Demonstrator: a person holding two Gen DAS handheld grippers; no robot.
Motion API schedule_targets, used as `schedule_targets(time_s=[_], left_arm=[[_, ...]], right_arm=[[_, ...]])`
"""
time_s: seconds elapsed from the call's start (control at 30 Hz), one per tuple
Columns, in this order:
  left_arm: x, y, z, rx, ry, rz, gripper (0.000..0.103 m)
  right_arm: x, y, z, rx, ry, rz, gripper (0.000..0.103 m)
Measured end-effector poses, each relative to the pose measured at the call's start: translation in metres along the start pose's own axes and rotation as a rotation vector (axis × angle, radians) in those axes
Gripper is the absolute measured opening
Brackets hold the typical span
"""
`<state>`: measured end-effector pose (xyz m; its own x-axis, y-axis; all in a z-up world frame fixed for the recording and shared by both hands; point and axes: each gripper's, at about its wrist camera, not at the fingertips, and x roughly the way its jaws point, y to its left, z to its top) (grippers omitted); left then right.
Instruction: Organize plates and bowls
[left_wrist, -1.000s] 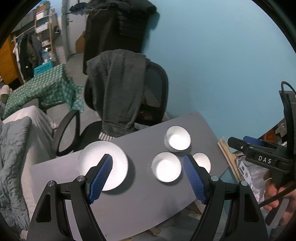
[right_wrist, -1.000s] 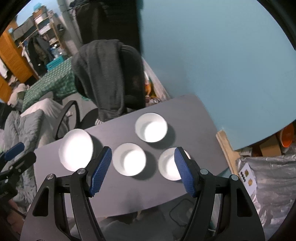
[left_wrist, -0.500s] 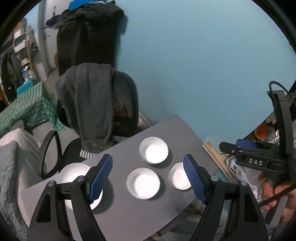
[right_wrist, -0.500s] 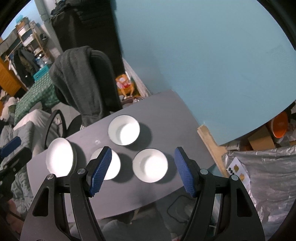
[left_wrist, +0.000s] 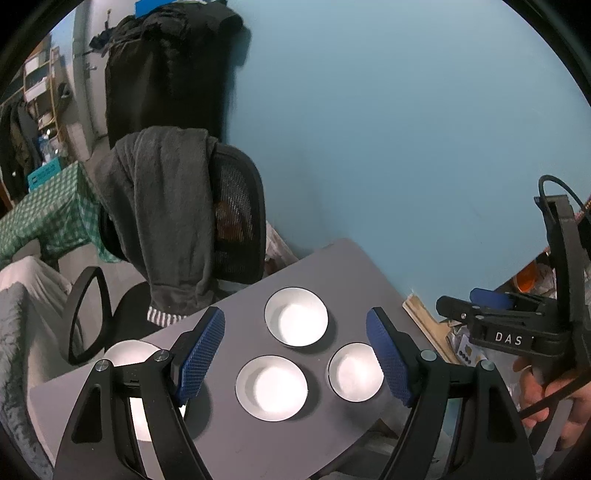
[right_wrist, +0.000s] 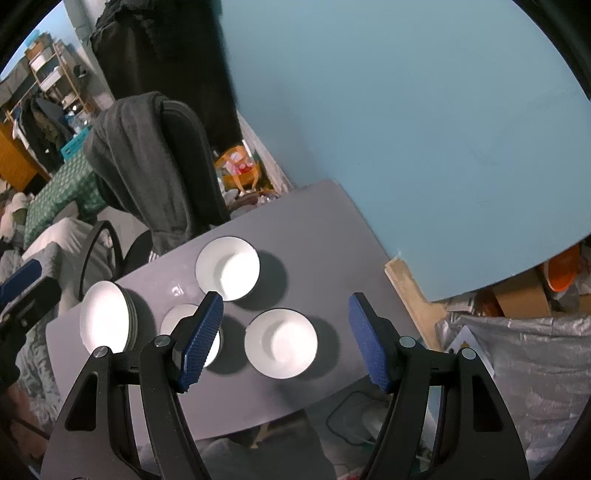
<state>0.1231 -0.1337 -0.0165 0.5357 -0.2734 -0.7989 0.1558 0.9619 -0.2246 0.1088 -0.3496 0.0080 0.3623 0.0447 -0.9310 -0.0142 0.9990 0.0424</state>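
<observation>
Three white bowls stand on a grey table (left_wrist: 343, 266): a far bowl (left_wrist: 296, 316), a near bowl (left_wrist: 271, 388) and a right bowl (left_wrist: 354, 372). A stack of white plates (left_wrist: 125, 356) sits at the table's left end, partly behind a finger. My left gripper (left_wrist: 295, 356) hovers open high above the bowls, holding nothing. The right wrist view shows the far bowl (right_wrist: 228, 267), the right bowl (right_wrist: 280, 343), the near bowl (right_wrist: 173, 323) half hidden, and the plates (right_wrist: 105, 317). My right gripper (right_wrist: 286, 339) is open and empty above the right bowl.
An office chair (left_wrist: 236, 229) draped with a dark grey garment stands behind the table. A blue wall (left_wrist: 406, 147) lies to the right. A wooden board (right_wrist: 410, 288), a silver bag (right_wrist: 517, 354) and boxes lie past the table's right edge. A hand (left_wrist: 546, 391) holds the right gripper.
Both grippers have moved to the right over the table, so the dishes slid left in both views. The right bowl now lies between the right gripper's fingers. Both stay open.
</observation>
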Motion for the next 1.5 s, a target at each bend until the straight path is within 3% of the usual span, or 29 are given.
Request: schedule_targets(time_s=[0.4,0.9,1.23,1.5], left_arm=[[0.010,0.010,-0.004,-0.049,-0.043,-0.004,0.080],[0.051,0.054,-0.031,-0.258,0.056,0.089,0.080],[0.083,0.075,-0.054,-0.268,0.110,0.151,0.080],[0.115,0.086,-0.082,-0.269,0.191,0.184,0.080]], right_arm=[[0.034,0.007,0.009,-0.087,0.046,0.037,0.069],[0.073,0.024,0.014,-0.212,0.108,0.090,0.069],[0.112,0.041,0.004,-0.297,0.155,0.139,0.069],[0.155,0.057,-0.016,-0.337,0.257,0.224,0.069]])
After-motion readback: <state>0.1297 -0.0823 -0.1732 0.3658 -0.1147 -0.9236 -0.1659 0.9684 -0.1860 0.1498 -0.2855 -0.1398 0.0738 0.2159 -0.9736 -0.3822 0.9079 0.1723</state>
